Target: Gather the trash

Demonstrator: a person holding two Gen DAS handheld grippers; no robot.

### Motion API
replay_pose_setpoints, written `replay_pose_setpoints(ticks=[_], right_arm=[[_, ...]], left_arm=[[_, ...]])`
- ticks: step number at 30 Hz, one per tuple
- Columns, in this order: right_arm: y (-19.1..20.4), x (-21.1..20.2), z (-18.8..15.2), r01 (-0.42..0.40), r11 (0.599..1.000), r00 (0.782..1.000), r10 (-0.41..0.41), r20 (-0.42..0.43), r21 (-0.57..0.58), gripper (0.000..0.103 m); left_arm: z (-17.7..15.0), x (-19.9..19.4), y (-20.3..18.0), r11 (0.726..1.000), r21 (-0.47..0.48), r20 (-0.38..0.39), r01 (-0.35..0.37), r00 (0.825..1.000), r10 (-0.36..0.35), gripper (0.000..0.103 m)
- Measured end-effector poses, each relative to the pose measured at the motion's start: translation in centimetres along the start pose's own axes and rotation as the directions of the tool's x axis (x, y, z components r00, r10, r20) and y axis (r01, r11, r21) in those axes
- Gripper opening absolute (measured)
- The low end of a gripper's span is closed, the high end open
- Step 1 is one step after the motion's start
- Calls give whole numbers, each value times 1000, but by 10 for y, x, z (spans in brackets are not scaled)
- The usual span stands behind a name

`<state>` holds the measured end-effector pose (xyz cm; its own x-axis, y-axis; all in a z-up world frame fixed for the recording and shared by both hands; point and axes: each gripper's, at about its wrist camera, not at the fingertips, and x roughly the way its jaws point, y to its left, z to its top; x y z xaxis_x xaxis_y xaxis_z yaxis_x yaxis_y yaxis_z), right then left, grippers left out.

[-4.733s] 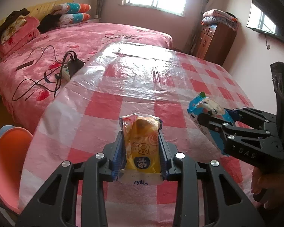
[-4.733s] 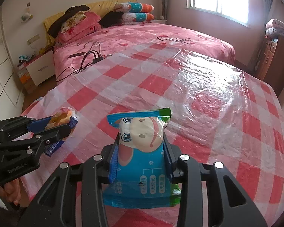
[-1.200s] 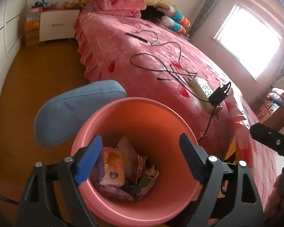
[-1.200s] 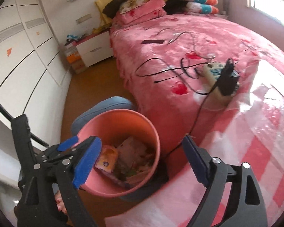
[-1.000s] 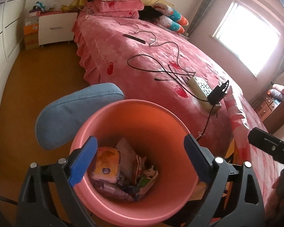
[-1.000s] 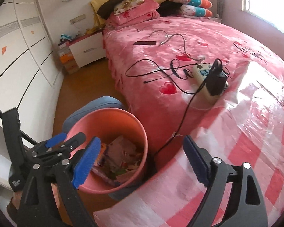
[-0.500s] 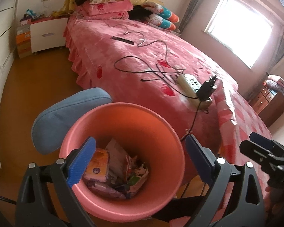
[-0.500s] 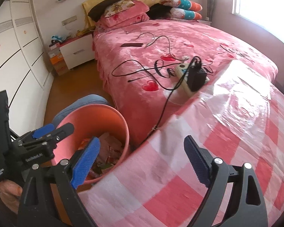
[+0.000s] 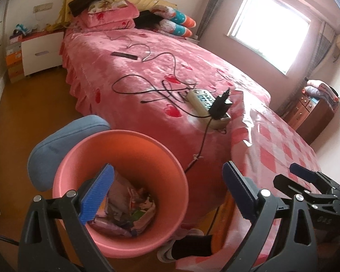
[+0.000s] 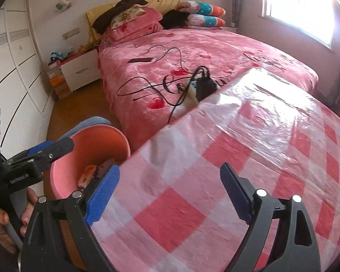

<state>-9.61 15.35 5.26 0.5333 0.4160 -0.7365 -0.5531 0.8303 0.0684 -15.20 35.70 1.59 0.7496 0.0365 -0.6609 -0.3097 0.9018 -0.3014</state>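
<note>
A pink trash bin [image 9: 133,145] stands on the floor beside the table, with several snack wrappers [image 9: 129,210] lying in its bottom. My left gripper [image 9: 167,190] is open and empty, held above the bin's right rim. My right gripper [image 10: 167,188] is open and empty above the red-and-white checked tablecloth [image 10: 272,140]. The bin also shows in the right wrist view [image 10: 88,145], with the left gripper [image 10: 49,149] over it. The right gripper shows at the right edge of the left wrist view [image 9: 306,176].
A blue cushion [image 9: 63,136] lies behind the bin. A pink bed [image 9: 147,68] holds a power strip with a black charger [image 9: 217,106], cables and a remote. A white nightstand [image 9: 40,54] and wooden dresser [image 9: 315,113] stand by the walls.
Both grippers dropped their snack packets into the bin and opened. In the last second both have pulled back and right, away from the bin; the right one is now over the table.
</note>
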Motion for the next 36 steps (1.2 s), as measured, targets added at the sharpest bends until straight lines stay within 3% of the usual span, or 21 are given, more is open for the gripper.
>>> replay_pose_setpoints(ticks=[17,36], right_arm=[[-58,-32,-30,58,995,998,-61,33,83,89],[-122,-70,-58,153,974,983,-168,77,166,89]], left_arm=[[-7,-12,-76,992,118,8,48,999,-49,97],[-26,-9,-162,965,234,-32,115,993,-111,97]])
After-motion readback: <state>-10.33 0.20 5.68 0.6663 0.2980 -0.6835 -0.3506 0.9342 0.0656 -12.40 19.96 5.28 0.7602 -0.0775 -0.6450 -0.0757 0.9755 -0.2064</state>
